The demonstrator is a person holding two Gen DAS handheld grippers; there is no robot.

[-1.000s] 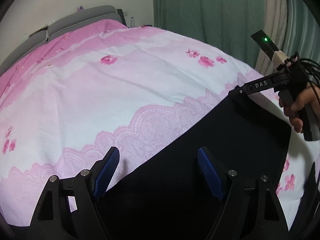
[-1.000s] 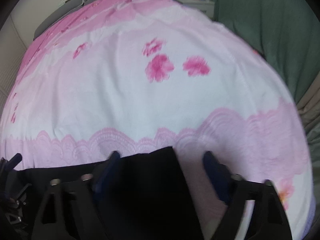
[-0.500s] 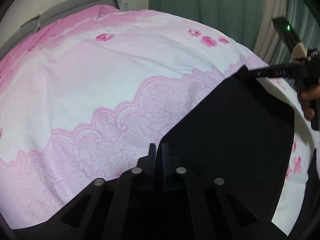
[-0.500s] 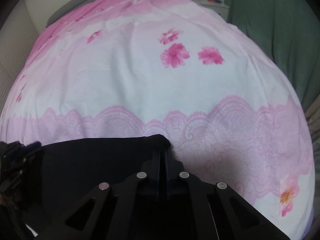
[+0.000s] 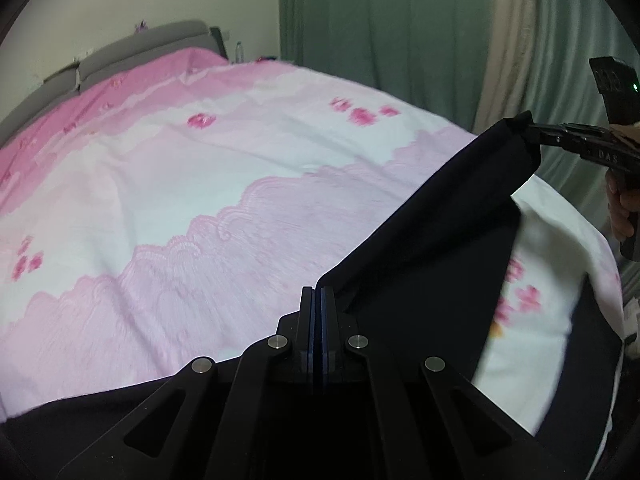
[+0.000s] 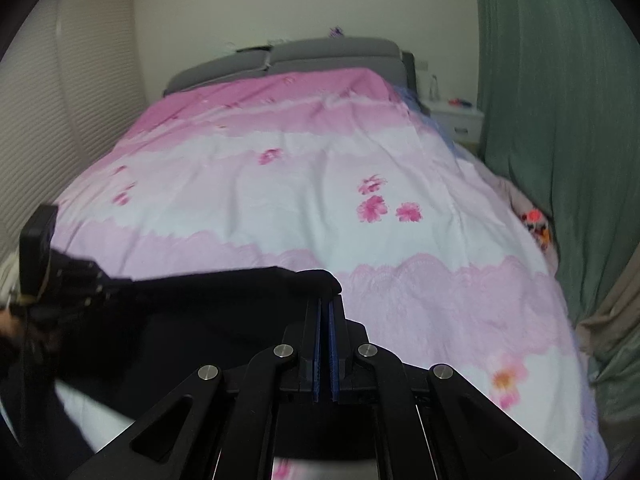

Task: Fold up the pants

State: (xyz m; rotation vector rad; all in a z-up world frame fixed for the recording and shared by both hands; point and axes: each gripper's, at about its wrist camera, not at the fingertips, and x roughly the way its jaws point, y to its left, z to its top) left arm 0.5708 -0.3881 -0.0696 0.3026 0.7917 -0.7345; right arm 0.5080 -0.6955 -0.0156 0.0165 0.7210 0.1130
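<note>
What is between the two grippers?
The black pants: their edge is stretched from the left gripper to the right gripper, each shut on a corner. The left wrist view shows it best, above the pink bedspread.

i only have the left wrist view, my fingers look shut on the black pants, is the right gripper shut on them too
Observer: Yes. In the right wrist view the right gripper is closed on a corner of the pants.
Operator: whats behind the bed on that side
Observer: A white nightstand beside the grey headboard, with a clear bottle on it.
Operator: anything on the bed edge by the curtain
Observer: A blurred orange, black and white item lies at the edge of the bedspread, next to the green curtain. I cannot tell what it is.
</note>
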